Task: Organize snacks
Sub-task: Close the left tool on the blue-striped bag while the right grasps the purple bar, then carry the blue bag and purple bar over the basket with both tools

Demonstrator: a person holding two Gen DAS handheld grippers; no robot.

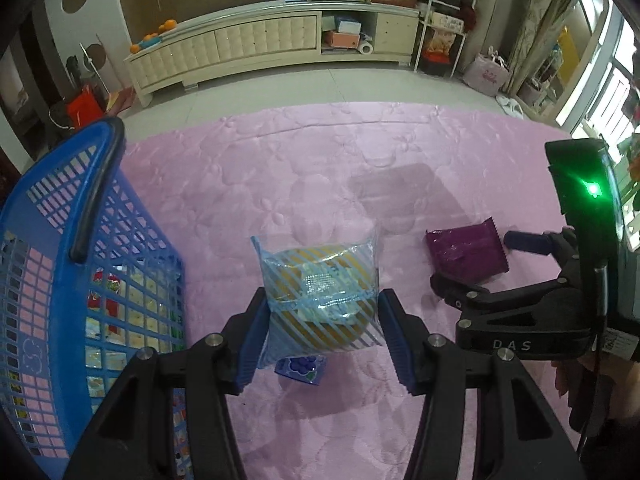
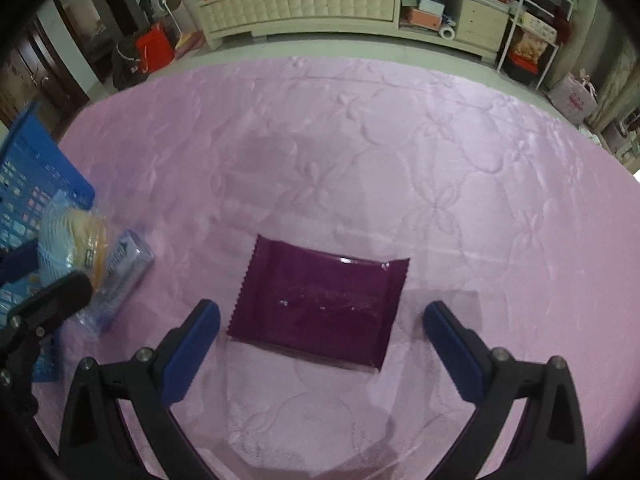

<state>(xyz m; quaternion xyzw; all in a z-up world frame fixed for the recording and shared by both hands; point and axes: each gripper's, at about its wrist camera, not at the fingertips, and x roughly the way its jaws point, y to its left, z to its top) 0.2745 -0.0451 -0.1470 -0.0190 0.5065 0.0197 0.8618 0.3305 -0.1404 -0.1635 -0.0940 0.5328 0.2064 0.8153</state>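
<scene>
Now the left tool (image 1: pixel 320 326) clamps the striped bun pack (image 1: pixel 320 292), lifted beside the basket (image 1: pixel 48 264) at left; next it needs dropping in, while the right tool (image 2: pixel 322 344) stands apart over the purple packet (image 2: pixel 320 300) on the pink cloth (image 2: pixel 440 160)

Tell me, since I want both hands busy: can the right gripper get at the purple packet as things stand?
Probably yes. The right gripper is open, its jaws either side of the purple packet, which lies flat on the pink cloth with nothing on it.
</scene>
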